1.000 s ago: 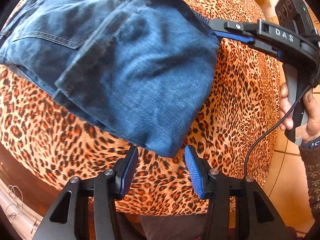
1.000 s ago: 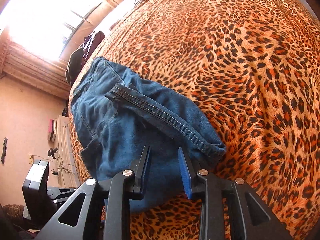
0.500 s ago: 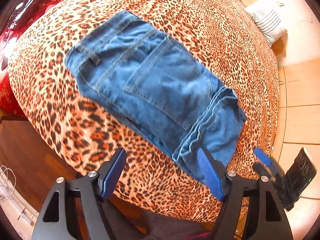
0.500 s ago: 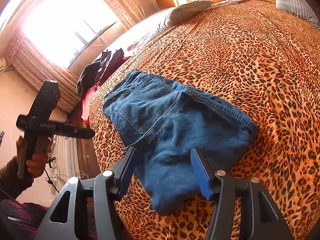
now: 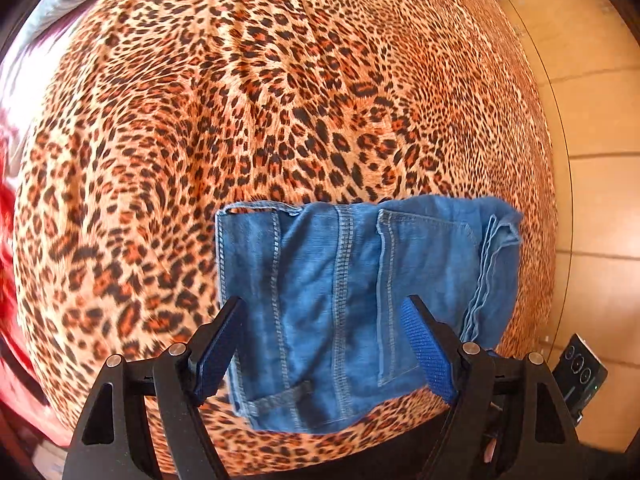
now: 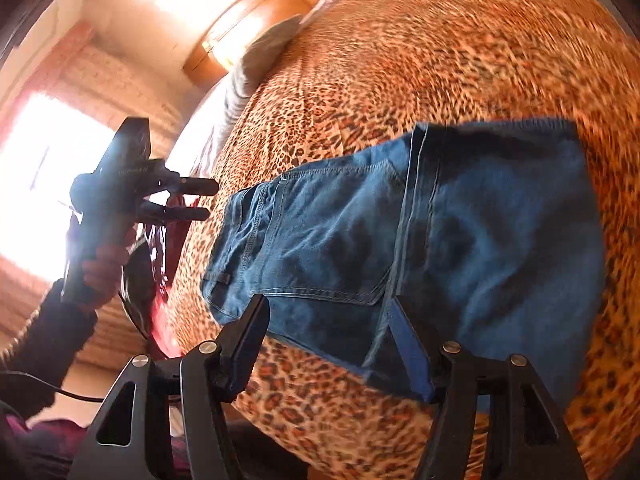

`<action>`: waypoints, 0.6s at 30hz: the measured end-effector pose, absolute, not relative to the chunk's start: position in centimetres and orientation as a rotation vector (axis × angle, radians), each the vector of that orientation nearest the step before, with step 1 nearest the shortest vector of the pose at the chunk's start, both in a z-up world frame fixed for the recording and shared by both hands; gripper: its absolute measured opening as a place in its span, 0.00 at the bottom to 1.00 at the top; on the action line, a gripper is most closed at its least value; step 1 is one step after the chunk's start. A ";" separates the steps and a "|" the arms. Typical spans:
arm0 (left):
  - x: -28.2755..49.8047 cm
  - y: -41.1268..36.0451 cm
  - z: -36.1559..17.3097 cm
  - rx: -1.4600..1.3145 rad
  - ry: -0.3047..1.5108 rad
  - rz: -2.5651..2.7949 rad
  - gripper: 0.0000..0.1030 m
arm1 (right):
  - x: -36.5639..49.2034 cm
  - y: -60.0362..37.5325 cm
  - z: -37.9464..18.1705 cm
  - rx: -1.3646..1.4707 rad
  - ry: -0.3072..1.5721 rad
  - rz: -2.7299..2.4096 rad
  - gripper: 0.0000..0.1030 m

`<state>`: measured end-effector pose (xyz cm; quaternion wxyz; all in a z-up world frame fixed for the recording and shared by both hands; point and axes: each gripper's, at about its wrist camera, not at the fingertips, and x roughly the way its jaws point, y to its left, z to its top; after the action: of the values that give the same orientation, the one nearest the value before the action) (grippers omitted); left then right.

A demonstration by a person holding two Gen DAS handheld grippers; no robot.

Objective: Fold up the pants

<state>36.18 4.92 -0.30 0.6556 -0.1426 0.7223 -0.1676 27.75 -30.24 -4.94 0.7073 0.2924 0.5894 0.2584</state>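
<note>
- Hanging above the bed, the left gripper has its two blue-padded fingers spread wide apart, with nothing between them but air; the folded pants lie straight below and ahead of the gap.
- Seen from the left wrist, the pants form a compact blue denim bundle, with a belt loop near the tool's own base and a back pocket under the right finger.
- To the right of that finger, stacked hem edges of the pants show as several layered seams.
- Low and far right of the left tool, part of the right gripper's black body peeks in over the tiled floor.
- Beyond the pants, the leopard-print bedspread stretches away in front of the tool.
- From the right wrist, the right gripper is likewise parted wide and holds nothing; its right finger overlaps the fold edge of the pants in view, though contact cannot be judged.
- Left of this tool, the left gripper is raised off the bed, gripped by the left hand in a dark sleeve.
- Farther ahead lie the bedspread, a grey pillow and a wooden headboard, all blurred.
</note>
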 end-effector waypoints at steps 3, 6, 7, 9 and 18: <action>38.3 6.7 -2.0 -0.223 1.676 -0.416 0.77 | 25.5 -26.6 -6.1 0.816 1.355 0.510 0.64; 40.5 7.8 -3.8 -0.253 1.720 -0.455 0.77 | 23.5 -23.7 -8.7 1.068 1.387 0.450 0.70; 41.3 8.0 -4.4 -0.260 1.731 -0.458 0.77 | 23.0 -22.9 -9.8 1.162 1.394 0.428 0.70; 42.4 8.1 -5.1 -0.246 1.747 -0.466 0.77 | 22.0 -21.3 -12.1 1.349 1.398 0.389 0.70; 44.8 7.0 -7.3 -0.087 1.812 -0.591 0.81 | 19.9 -16.6 -15.7 1.649 1.318 0.250 0.72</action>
<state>44.82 6.97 -7.28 0.5787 -0.0371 0.7746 -0.2525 19.90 -16.62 -15.65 0.4863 0.6780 0.5416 0.1028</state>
